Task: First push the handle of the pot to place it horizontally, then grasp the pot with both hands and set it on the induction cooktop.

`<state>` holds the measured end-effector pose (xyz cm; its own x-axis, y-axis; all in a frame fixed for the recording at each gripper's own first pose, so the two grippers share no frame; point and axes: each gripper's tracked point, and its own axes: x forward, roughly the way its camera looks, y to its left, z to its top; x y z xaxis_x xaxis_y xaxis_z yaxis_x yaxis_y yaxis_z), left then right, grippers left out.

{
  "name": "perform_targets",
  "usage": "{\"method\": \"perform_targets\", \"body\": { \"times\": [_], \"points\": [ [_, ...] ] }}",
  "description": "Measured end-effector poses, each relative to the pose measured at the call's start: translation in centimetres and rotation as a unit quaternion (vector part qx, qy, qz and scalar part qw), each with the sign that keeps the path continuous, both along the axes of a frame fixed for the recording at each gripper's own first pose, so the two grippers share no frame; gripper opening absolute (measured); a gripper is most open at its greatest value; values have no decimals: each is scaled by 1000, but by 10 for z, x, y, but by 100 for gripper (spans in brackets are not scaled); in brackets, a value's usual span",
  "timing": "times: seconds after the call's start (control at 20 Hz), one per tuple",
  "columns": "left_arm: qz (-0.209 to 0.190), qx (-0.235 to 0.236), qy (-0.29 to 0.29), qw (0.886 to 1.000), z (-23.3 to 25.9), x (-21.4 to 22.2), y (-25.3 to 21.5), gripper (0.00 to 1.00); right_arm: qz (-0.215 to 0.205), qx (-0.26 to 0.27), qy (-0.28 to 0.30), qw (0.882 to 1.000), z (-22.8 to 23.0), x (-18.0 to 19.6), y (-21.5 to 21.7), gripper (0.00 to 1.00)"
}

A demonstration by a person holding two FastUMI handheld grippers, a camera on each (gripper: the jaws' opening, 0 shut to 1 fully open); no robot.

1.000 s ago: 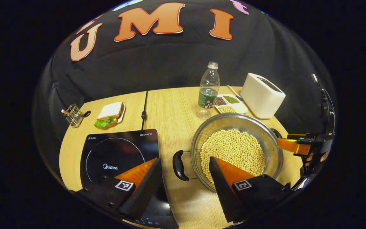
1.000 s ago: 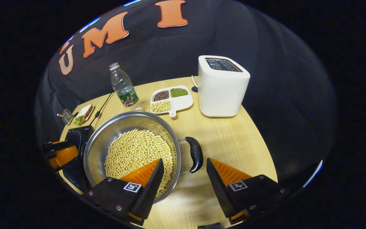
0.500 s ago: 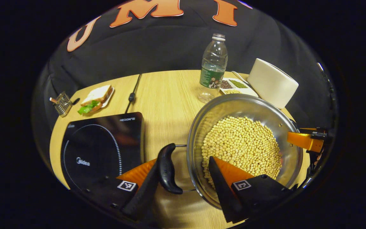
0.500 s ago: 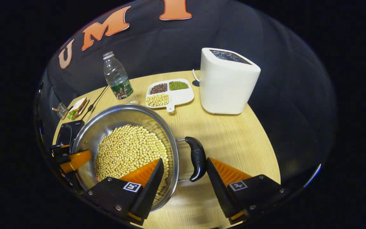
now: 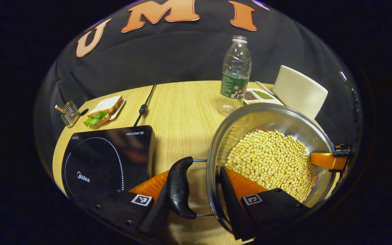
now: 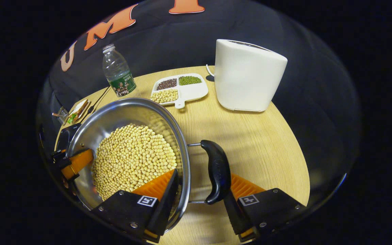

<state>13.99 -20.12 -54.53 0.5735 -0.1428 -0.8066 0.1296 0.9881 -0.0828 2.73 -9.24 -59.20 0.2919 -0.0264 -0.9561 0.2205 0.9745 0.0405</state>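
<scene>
While both grippers straddled the pot's point(image 5: 271, 160) rim, neither had visibly closed. The left gripper point(image 5: 196, 200) had one finger inside the pot against the beans point(image 5: 271, 163) and the other outside its left handle point(image 5: 179, 190); the right gripper point(image 6: 199, 195) stood likewise at the right handle point(image 6: 218, 175). Both sets of jaws looked spread, with a gap showing between handle and rim.

The pot stood on the table point(image 5: 182, 112), just right of the cooktop point(image 5: 107, 160) and apart from it. The step in hand appeared to be the two-handed grasp. To do it well, both grippers should close evenly, and the lift should be level, since the beans lay loose and heaped. The carry needed only a short sideways move onto the ring marked on the cooktop.

Whether any finger touched the metal could not be told. The pot's base and its near wall were hidden by the fingers. The far gripper showed as a small part at the pot's opposite edge in each view. The bottle point(image 5: 235, 75) and toaster point(image 6: 248, 76) stood behind the pot, clear of the path.
</scene>
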Motion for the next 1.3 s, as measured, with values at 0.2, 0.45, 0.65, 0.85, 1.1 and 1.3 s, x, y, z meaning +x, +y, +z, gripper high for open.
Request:
{"method": "perform_targets", "body": {
  "times": [0.2, 0.45, 0.65, 0.85, 1.1, 1.3],
  "points": [
    [3, -1, -12, 1000, 3, 3, 0, 80, -6, -6, -8, 1000, 7, -1, 1, 66],
    [-1, 4, -51, 999, 28, -2, 4, 77, -1, -31, -38, 999, 37, 3, 1, 64],
    [1, 5, -73, 997, 56, -9, 14, 75, 3, -38, -55, 998, 68, -5, 4, 64],
    [13, 3, -86, 996, 76, -22, 37, 75, 15, -41, -71, 996, 92, -6, 23, 64],
    [31, 8, -102, 994, 104, -33, 79, 75, 33, -32, -90, 995, 116, 1, 59, 64],
    [47, 17, -109, 993, 115, -42, 117, 72, 49, -21, -95, 994, 122, 8, 94, 64]
  ]
}}
